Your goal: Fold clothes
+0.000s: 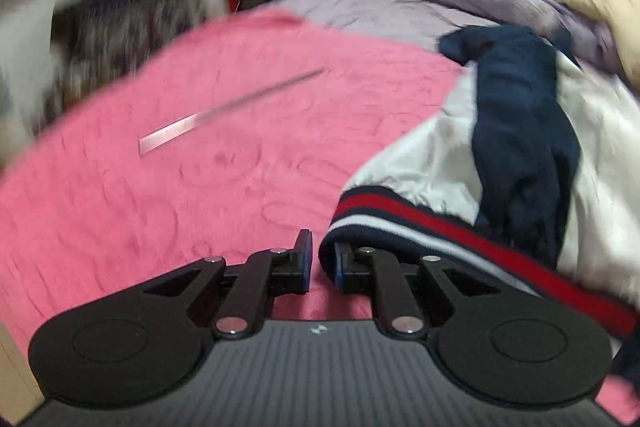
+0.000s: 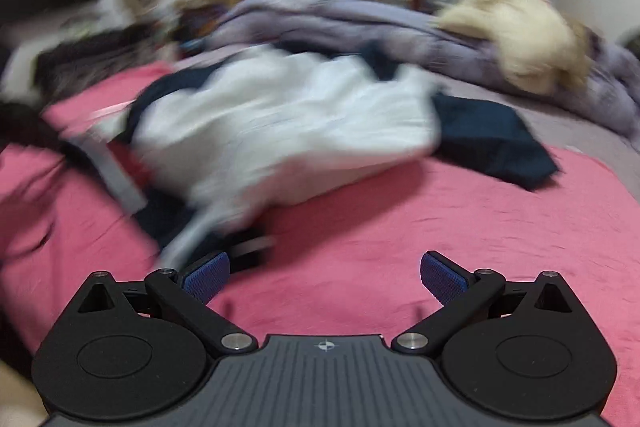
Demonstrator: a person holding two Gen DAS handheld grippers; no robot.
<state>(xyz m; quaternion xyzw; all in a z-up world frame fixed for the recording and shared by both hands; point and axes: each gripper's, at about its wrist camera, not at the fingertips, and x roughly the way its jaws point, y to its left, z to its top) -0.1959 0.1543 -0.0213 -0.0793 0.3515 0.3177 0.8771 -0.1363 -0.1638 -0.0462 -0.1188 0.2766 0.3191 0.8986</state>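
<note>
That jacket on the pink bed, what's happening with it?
A person is folding clothes with a handheld gripper in each hand. The left gripper is shut, and the striped hem of the white and navy jacket lies right at its fingers; whether they pinch it is hard to tell. The right gripper is open and empty above the pink blanket. The jacket lies crumpled, not yet folded.

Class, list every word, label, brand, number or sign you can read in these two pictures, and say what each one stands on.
No readable words or numbers.
Left gripper: a small white emblem on its body, no letters.
Right gripper: a small round cross-shaped mark on its body, no letters.
Jacket: red, white and navy stripes only, no text seen.
Metal strip on the pink blanket: too blurred to read.
</note>
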